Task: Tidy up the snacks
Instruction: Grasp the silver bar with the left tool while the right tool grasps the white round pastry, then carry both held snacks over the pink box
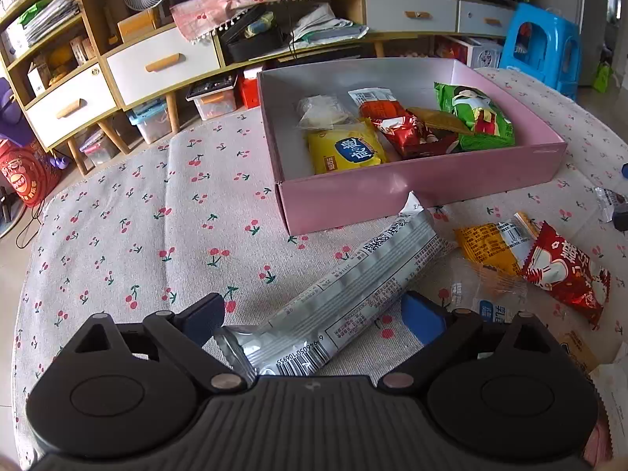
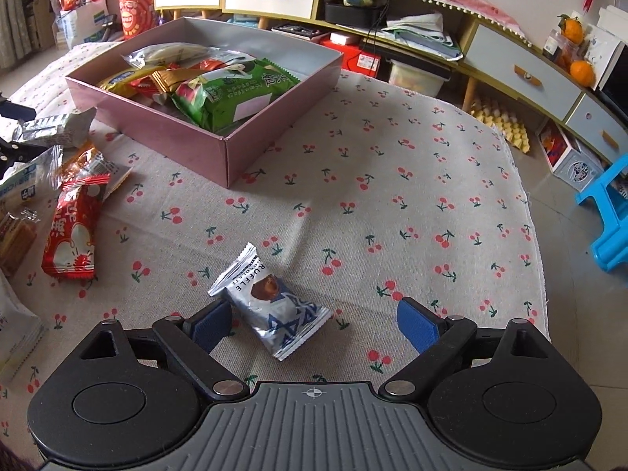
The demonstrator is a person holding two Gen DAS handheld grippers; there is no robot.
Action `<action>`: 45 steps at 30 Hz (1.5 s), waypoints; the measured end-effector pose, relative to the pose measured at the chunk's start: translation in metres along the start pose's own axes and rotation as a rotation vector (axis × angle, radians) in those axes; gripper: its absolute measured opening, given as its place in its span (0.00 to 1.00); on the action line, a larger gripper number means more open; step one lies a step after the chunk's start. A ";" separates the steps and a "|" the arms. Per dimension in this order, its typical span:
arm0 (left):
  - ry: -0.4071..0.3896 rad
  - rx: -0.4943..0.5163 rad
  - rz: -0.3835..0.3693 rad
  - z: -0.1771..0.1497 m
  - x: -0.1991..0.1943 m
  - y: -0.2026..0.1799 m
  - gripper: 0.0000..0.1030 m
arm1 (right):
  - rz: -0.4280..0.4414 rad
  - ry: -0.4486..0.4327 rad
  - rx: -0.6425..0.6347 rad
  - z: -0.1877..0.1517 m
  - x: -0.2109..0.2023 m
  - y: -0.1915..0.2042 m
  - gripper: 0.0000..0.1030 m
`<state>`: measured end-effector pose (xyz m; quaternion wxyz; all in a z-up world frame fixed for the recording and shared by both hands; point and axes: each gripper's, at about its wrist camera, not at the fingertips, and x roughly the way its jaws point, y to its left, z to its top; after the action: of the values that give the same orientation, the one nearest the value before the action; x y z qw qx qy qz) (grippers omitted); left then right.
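A long silver snack packet (image 1: 353, 294) lies slantwise on the cherry-print cloth between the fingers of my left gripper (image 1: 314, 320), which is open; the blue right pad (image 1: 422, 322) sits close by its edge. My right gripper (image 2: 314, 324) is open around a small silver truffle packet (image 2: 271, 306), which lies flat nearer the left finger (image 2: 212, 325). Behind stands the pink box (image 1: 412, 192) (image 2: 165, 137), which holds a green packet (image 1: 475, 114) (image 2: 231, 94), a yellow one (image 1: 345, 151) and several others.
Loose snacks lie in front of the box: a red packet (image 1: 565, 274) (image 2: 74, 231) and an orange one (image 1: 490, 243). The round table's edge (image 2: 530, 235) curves at the right. Beyond it are a drawer cabinet (image 1: 157, 62) and a blue stool (image 1: 541, 43) (image 2: 608, 216).
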<state>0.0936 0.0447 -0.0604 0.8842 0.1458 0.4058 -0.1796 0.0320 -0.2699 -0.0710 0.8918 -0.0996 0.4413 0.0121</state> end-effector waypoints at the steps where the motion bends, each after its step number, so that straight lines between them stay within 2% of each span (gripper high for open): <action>1: 0.004 -0.006 0.001 0.000 0.000 0.000 0.94 | 0.001 -0.003 0.004 0.001 0.001 0.000 0.90; 10: 0.022 -0.039 -0.011 0.002 -0.003 0.000 0.84 | 0.001 -0.006 0.024 0.004 0.003 -0.003 0.85; 12: 0.021 -0.040 -0.009 0.004 -0.003 -0.001 0.82 | 0.015 -0.005 0.020 0.004 0.002 -0.002 0.79; 15: 0.021 -0.029 -0.003 0.005 -0.004 -0.004 0.79 | 0.041 -0.001 0.018 0.005 -0.001 0.001 0.64; 17: 0.020 -0.017 -0.002 0.005 -0.005 -0.006 0.76 | 0.058 0.006 0.020 0.006 -0.003 0.004 0.49; 20: 0.017 0.008 -0.002 0.006 -0.007 -0.010 0.69 | 0.082 0.018 0.024 0.008 -0.004 0.009 0.32; 22: 0.018 0.026 0.001 0.007 -0.009 -0.013 0.65 | 0.081 0.025 0.023 0.009 -0.005 0.012 0.28; 25: 0.019 0.045 -0.010 0.007 -0.011 -0.018 0.50 | 0.075 0.038 0.037 0.011 -0.005 0.015 0.27; 30: 0.041 0.042 0.000 0.009 -0.013 -0.023 0.46 | 0.113 0.072 0.134 0.013 -0.005 0.011 0.27; 34: 0.068 -0.033 -0.034 0.011 -0.016 -0.017 0.45 | 0.165 0.098 0.234 0.014 -0.007 0.006 0.27; 40: 0.104 -0.123 -0.061 0.011 -0.023 -0.009 0.41 | 0.217 0.101 0.316 0.019 -0.011 0.002 0.27; 41: 0.110 -0.145 -0.069 0.011 -0.025 -0.007 0.39 | 0.222 0.098 0.329 0.021 -0.012 0.002 0.27; 42: 0.115 -0.167 -0.080 0.010 -0.027 -0.004 0.30 | 0.227 0.095 0.341 0.024 -0.012 0.001 0.27; 43: 0.120 -0.190 -0.097 0.010 -0.028 -0.002 0.27 | 0.232 0.091 0.354 0.025 -0.013 0.000 0.27; 45: 0.117 -0.230 -0.107 0.010 -0.032 0.001 0.25 | 0.243 0.080 0.389 0.030 -0.015 -0.002 0.27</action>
<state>0.0817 0.0484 -0.0296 0.8591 0.0320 0.4816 -0.1702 0.0464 -0.2653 -0.0406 0.8680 0.1275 0.4790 0.0303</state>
